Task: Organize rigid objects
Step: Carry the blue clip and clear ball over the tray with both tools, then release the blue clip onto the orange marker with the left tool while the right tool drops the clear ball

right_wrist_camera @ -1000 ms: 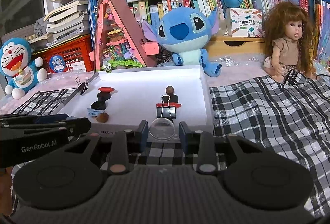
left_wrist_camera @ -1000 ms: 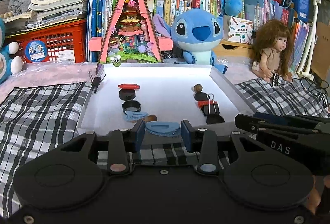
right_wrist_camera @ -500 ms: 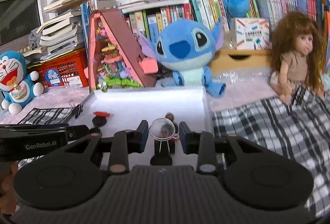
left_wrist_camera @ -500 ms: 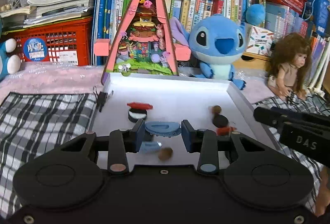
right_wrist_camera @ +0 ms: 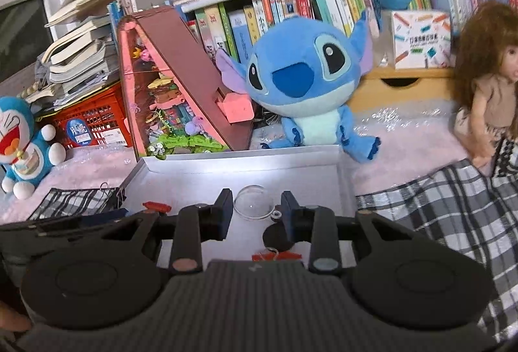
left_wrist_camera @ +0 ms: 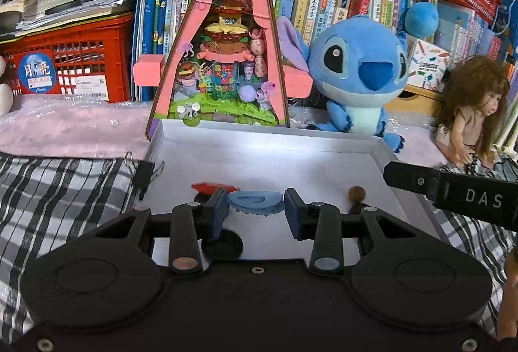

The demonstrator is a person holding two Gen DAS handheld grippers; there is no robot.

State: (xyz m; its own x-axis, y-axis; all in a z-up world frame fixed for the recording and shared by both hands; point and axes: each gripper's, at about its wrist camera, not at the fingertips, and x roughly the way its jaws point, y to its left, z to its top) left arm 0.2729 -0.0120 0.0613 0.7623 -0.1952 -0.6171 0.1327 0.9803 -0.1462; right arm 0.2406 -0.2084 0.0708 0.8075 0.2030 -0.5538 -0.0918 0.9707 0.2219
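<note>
Two tools over the shallow white tray (left_wrist_camera: 323,141): left tool (left_wrist_camera: 256,208) grasps a flat blue plastic clip (left_wrist_camera: 255,200); right tool (right_wrist_camera: 256,211) grasps a clear domed disc (right_wrist_camera: 254,201).

A blue plush alien (left_wrist_camera: 359,73) sits just behind the far edge of the white tray, beside a pink triangular diorama (left_wrist_camera: 223,60) crammed with tiny figures. Books (left_wrist_camera: 323,2) stand in a row behind both — more lie stacked atop a red crate (left_wrist_camera: 74,67) at left. A long-haired doll (left_wrist_camera: 469,122) sits at right on checked cloth (right_wrist_camera: 453,206). A Doraemon plush (right_wrist_camera: 22,141) stands far left.
</note>
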